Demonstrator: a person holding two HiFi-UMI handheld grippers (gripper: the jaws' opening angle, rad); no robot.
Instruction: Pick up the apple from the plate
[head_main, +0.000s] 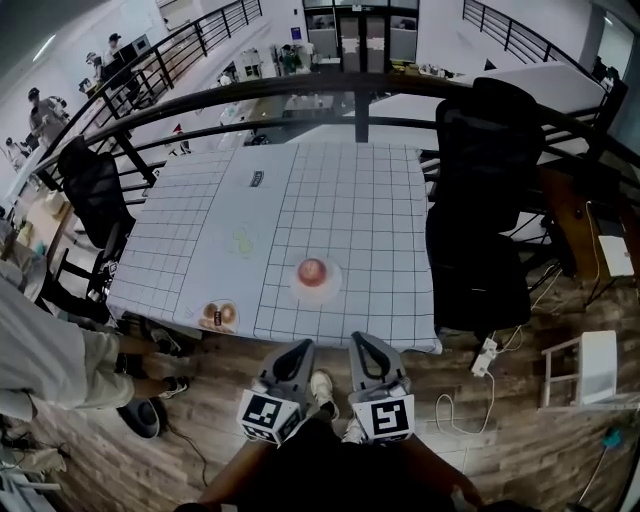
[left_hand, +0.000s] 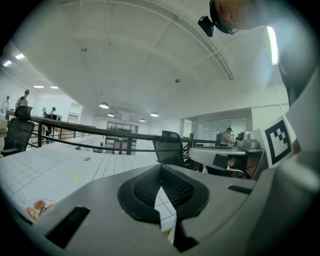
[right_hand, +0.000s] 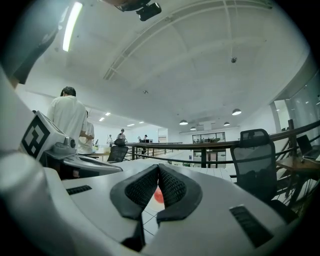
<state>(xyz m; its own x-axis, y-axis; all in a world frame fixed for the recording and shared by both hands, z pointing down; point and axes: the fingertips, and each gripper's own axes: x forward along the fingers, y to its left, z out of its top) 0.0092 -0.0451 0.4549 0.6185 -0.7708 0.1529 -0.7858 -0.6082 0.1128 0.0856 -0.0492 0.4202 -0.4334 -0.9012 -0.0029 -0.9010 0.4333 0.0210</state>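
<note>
Red apple (head_main: 312, 271) sits on a white plate (head_main: 335, 286) close to the table's (head_main: 370, 200) edge nearest me, well apart from both tools. I hold the left gripper (head_main: 299, 347) and the right gripper (head_main: 361, 340) just short of that edge, each with its jaws pressed together on nothing.

Bright, even light from ceiling lamps (right_hand: 236, 112); soft shadows. Heavy fisheye warp with dark corners. Close gripper bodies slightly soft.

Red apple (head_main: 312, 270) on a white plate (head_main: 333, 285), near the gridded table's front edge
</note>
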